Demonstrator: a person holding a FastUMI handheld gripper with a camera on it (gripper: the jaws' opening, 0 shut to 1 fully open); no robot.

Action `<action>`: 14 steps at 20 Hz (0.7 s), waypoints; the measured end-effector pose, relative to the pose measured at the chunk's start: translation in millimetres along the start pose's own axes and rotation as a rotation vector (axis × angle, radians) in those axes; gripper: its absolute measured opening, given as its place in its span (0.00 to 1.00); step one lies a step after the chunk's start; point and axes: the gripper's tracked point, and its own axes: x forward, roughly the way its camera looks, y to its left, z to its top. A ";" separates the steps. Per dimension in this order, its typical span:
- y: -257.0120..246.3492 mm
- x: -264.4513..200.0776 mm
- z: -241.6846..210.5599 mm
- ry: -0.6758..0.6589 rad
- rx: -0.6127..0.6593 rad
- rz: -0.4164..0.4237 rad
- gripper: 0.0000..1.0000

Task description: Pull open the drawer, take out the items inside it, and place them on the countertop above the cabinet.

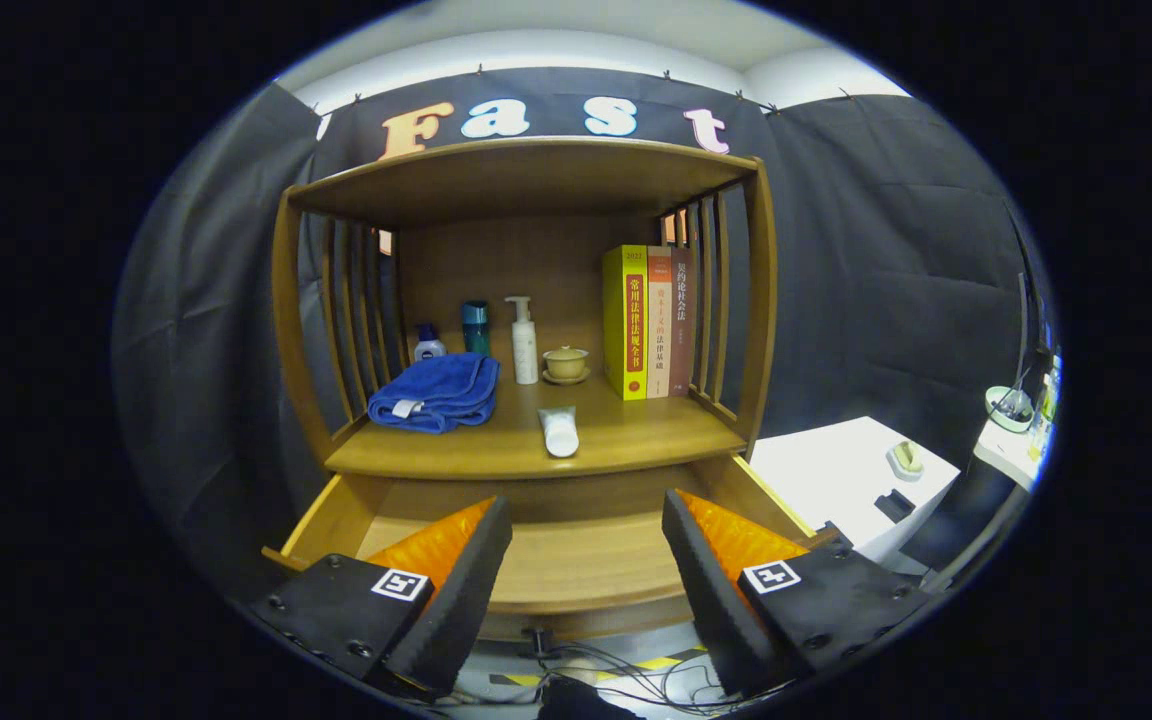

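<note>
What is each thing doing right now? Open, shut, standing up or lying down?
Wooden drawer: pulled open; the part in sight is bare.
Gripper: open, fingers apart over the drawer.
White tube: lying flat on the countertop.
Blue towel: folded.
White pump bottle: upright.
Three books: standing upright.

The gripper (586,560) hangs level, its 2 fingers spread wide, holding nothing.

Even overhead light, moderately bright; cabinet (526,300) interior shaded under its top board. Sharp at centre, strong fisheye bending toward edges. Gripper (586,560) fingers parted, slightly soft.
</note>
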 end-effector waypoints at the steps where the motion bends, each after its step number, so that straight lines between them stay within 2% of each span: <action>1: 1.6 -7.2 -8.4 -0.002 -0.011 0.005 0.99; 7: 10.6 -20.5 -67.3 0.039 -0.014 0.011 0.99; 14: 32.3 -8.3 -128.2 0.093 -0.012 0.036 0.99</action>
